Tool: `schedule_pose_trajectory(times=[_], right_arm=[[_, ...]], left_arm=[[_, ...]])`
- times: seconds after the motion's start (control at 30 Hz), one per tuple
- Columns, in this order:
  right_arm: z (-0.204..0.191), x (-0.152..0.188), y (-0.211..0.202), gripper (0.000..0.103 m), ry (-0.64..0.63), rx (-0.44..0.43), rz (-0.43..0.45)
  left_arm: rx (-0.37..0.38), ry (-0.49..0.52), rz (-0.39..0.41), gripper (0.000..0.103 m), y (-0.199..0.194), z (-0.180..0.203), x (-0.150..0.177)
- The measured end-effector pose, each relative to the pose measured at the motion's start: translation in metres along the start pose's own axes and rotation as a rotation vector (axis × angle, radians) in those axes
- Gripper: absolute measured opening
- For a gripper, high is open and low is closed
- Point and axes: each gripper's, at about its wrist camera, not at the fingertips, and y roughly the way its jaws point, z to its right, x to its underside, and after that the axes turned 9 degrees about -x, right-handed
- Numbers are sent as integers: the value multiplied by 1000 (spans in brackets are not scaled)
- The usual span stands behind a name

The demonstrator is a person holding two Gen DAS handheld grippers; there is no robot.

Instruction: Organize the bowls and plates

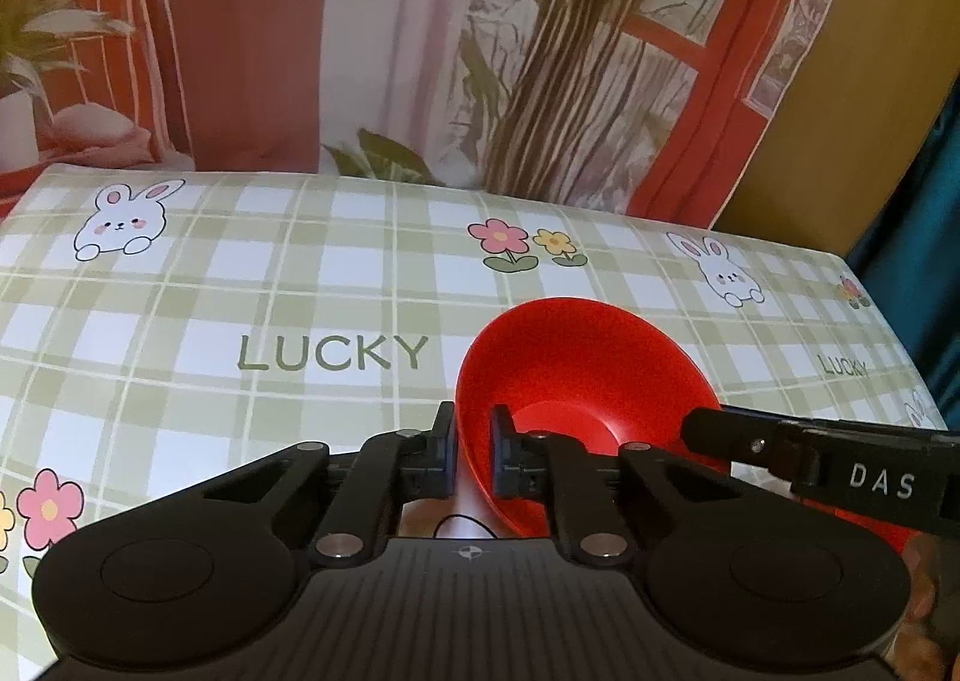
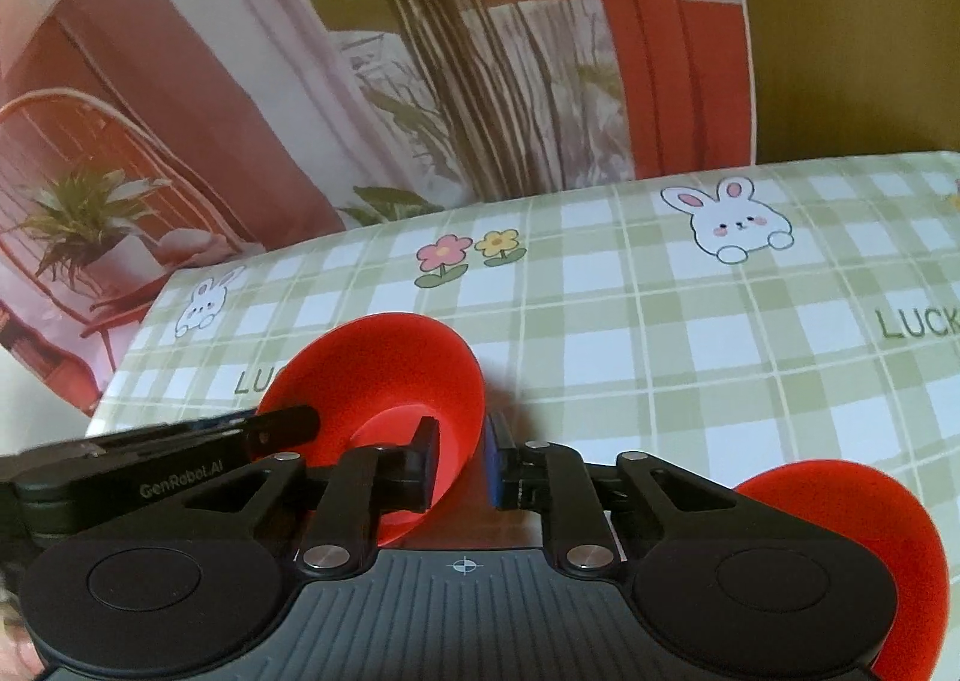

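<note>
You have both grippers pinching 1 red bowl [image 1: 576,375] on the checked tablecloth [image 1: 240,291]: left gripper [image 1: 474,453] clamps its left wall, right gripper [image 2: 462,459] the opposite wall, likely to lift it level. A second red bowl [image 2: 870,537] sits just beside, probably your stacking partner.

Red bowl [image 1: 576,375] upright on checked cloth; second red bowl [image 2: 840,513] near.

bowl [image 1: 576,369] on tablecloth [image 1: 240,285] | second bowl [image 2: 870,549] right of it
</note>
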Motion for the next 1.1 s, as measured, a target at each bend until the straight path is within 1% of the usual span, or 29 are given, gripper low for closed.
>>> schedule_pose_trajectory(times=[0.07, 0.23, 0.5, 0.77, 1.1], right_arm=[[0, 1, -1, 9, 2, 2, 2], [-3, 3, -9, 8, 8, -4, 23], [-8, 4, -37, 8, 17, -28, 87], [-6, 7, -73, 8, 38, -50, 161], [16, 19, -110, 8, 89, -53, 221]], left_arm=[[-2, 11, 4, 11, -1, 1, 1], [0, 13, 16, 11, -12, 0, 2], [1, 32, 55, 11, -42, 8, -5], [9, 76, 90, 11, -69, 31, -9], [26, 146, 106, 11, -88, 68, -4]])
